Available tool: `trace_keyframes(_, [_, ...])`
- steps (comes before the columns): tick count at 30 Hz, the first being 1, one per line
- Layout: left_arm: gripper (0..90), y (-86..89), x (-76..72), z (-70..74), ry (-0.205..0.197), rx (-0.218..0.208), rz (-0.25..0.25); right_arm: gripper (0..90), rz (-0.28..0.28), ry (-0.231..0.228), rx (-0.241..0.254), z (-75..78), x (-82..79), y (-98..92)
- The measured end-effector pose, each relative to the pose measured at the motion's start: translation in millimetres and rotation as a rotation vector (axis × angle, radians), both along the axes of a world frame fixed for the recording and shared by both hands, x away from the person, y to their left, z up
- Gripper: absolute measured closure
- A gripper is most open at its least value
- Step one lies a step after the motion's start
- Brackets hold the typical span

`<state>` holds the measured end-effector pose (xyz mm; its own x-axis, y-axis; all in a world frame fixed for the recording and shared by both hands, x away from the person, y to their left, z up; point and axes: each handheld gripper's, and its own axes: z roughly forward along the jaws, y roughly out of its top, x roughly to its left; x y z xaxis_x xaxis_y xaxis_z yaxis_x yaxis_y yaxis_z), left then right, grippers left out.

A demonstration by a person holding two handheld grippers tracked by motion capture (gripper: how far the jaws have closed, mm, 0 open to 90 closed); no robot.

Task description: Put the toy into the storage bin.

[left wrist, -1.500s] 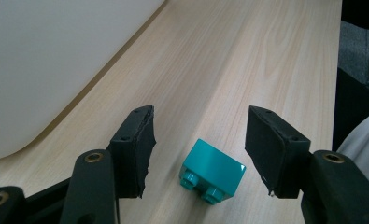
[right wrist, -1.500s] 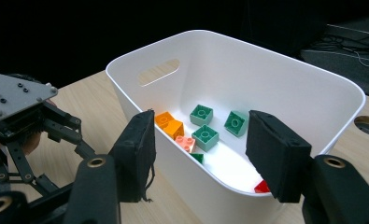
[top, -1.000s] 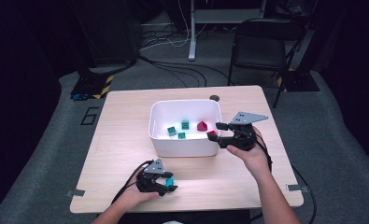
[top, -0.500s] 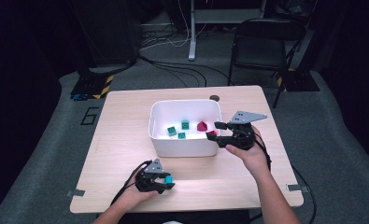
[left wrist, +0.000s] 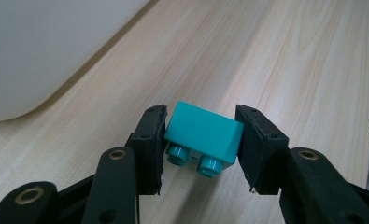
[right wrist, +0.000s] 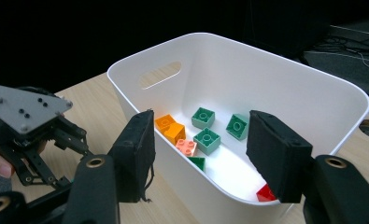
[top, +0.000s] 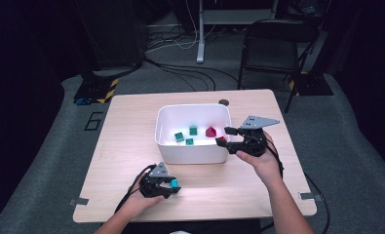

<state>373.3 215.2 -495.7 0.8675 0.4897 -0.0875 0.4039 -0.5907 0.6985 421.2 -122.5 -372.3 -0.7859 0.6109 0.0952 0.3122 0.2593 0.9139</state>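
The left tongs (left wrist: 202, 144) have just been closing and now clamp a teal brick (left wrist: 203, 135) between their pads, low over the worktop (top: 131, 146) at its near edge, just in front of the white tub (top: 190, 156). The right tongs (right wrist: 201, 154) stand wide with nothing between them, straddling the tub's near right rim, above green, orange, pink and red bricks inside.

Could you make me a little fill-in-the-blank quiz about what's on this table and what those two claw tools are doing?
1. The left gripper is clamped on a ___ brick.
2. The white tub stands on a ___ table.
3. The right gripper has its jaws ___, straddling the tub's wall.
4. Beside the pink brick in the tub lies an ___ brick.

Missing words: teal; wooden; open; orange
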Motion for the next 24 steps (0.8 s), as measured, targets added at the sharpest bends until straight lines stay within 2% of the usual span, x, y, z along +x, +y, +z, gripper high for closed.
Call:
trace_keyframes(3, [54.7,0.5,1.5,9.3,-0.013,-0.018,0.006,41.3,0.000,0.000,0.002,0.2,-0.2,-0.3])
trace_keyframes(8, [54.7,0.9,7.3,27.6,-0.001,-0.050,0.019,41.3,-0.001,0.000,0.004,0.5,-0.4,-1.0])
trace_keyframes(11, [54.8,0.1,10.5,39.1,-0.017,-0.062,0.030,41.3,-0.002,0.000,0.006,0.9,-0.4,-1.6])
trace_keyframes(16, [54.8,0.7,17.8,59.7,-0.019,-0.090,0.035,41.3,-0.005,-0.002,0.007,1.0,-0.1,-2.7])
trace_keyframes(24, [54.9,0.0,30.6,88.9,-0.027,-0.099,0.038,41.2,-0.008,-0.003,0.009,2.0,-0.4,-3.8])
